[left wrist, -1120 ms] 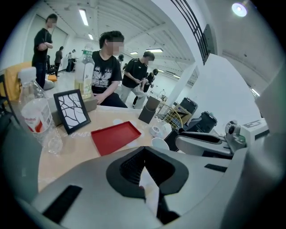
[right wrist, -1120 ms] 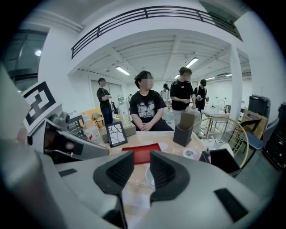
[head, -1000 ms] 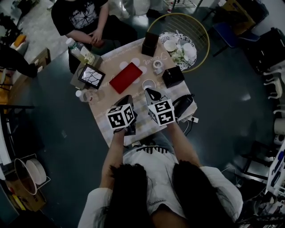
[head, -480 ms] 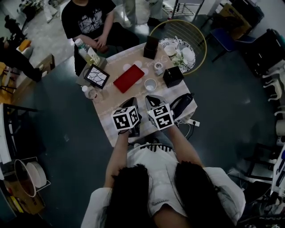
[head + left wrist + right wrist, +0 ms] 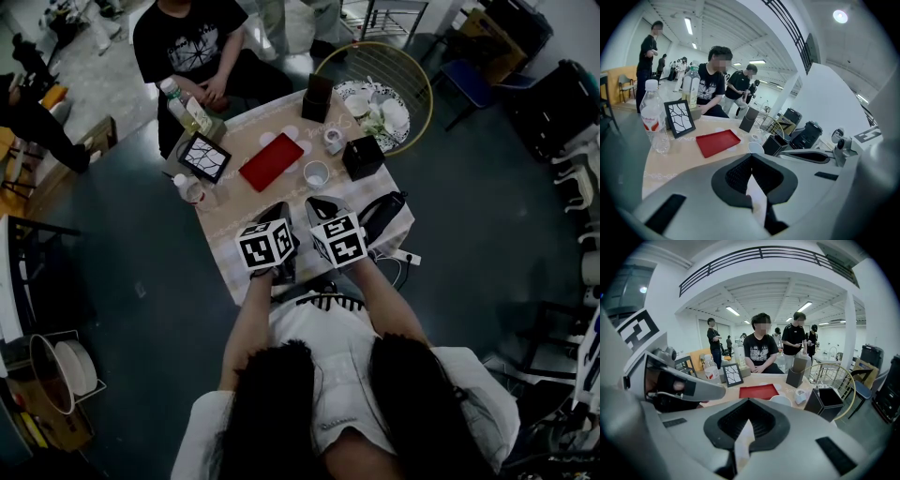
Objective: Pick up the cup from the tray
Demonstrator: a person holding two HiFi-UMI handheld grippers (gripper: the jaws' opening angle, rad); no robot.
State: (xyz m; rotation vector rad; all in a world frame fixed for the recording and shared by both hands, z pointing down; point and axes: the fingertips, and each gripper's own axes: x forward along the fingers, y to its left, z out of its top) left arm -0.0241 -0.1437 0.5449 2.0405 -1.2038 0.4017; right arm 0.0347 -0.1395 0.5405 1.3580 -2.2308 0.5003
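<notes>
A red tray point(image 5: 271, 161) lies empty in the middle of the wooden table. The white cup point(image 5: 317, 174) stands on the tabletop just off the tray's right corner, not on it. In the gripper views the cup point(image 5: 756, 147) point(image 5: 780, 401) sits ahead of the jaws, beside the tray point(image 5: 718, 142) point(image 5: 758, 391). My left gripper point(image 5: 278, 210) and right gripper point(image 5: 317, 204) hover side by side over the table's near edge, short of the cup. Both pairs of jaws are shut with nothing between them point(image 5: 751, 161) point(image 5: 749, 401).
Two black boxes point(image 5: 362, 157) point(image 5: 317, 97), a small white holder point(image 5: 333, 141), a framed picture point(image 5: 204, 157) and a water bottle point(image 5: 185, 190) share the table. A gold-rimmed round stand point(image 5: 424, 89) with white crockery is at the far right. A person point(image 5: 192, 47) sits opposite.
The head view has shifted slightly. Both grippers stay side by side at the near edge, a touch further back from the cup, jaws still shut.
</notes>
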